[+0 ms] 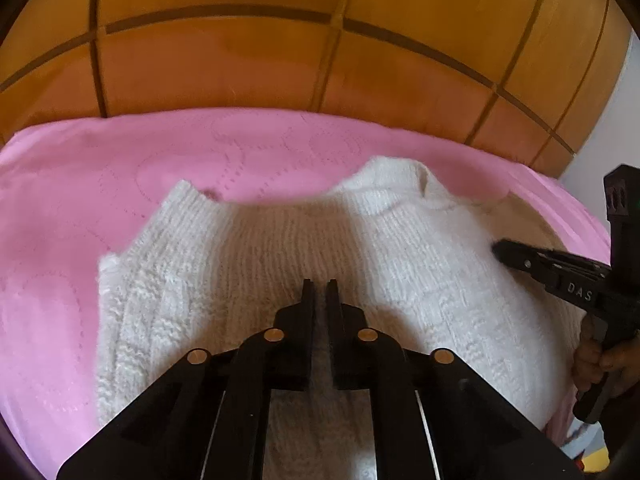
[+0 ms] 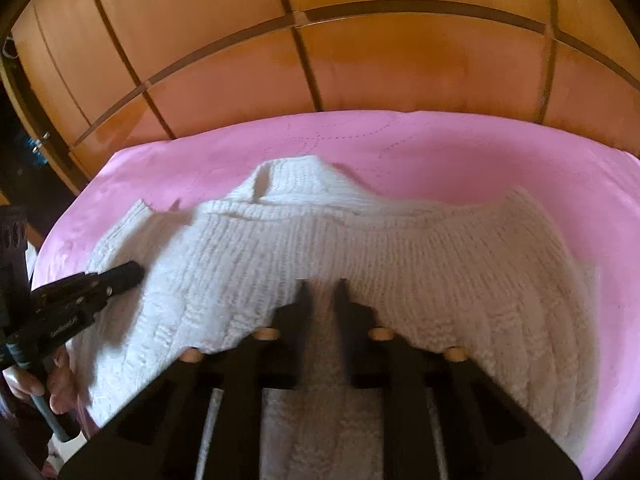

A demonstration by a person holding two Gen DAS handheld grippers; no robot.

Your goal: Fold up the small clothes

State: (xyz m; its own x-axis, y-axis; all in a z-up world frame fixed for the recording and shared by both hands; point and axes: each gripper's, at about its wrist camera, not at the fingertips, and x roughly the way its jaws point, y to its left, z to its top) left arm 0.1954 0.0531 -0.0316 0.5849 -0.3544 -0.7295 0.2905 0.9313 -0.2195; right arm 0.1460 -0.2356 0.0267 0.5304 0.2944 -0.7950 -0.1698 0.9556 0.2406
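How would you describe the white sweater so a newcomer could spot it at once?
Find the pink bedspread in front of the wooden wardrobe. On it lies the sweater, partly folded. It is the only white, chunky knitted thing there.

My left gripper points away from me and downward toward twelve o'clock, its two black fingers nearly together with only a thin slit between them. My right gripper points the same way, tilted down, fingers drawn close. From the left wrist view, my right hand wraps its handle at four o'clock; from the right, my left hand grips at eight o'clock.
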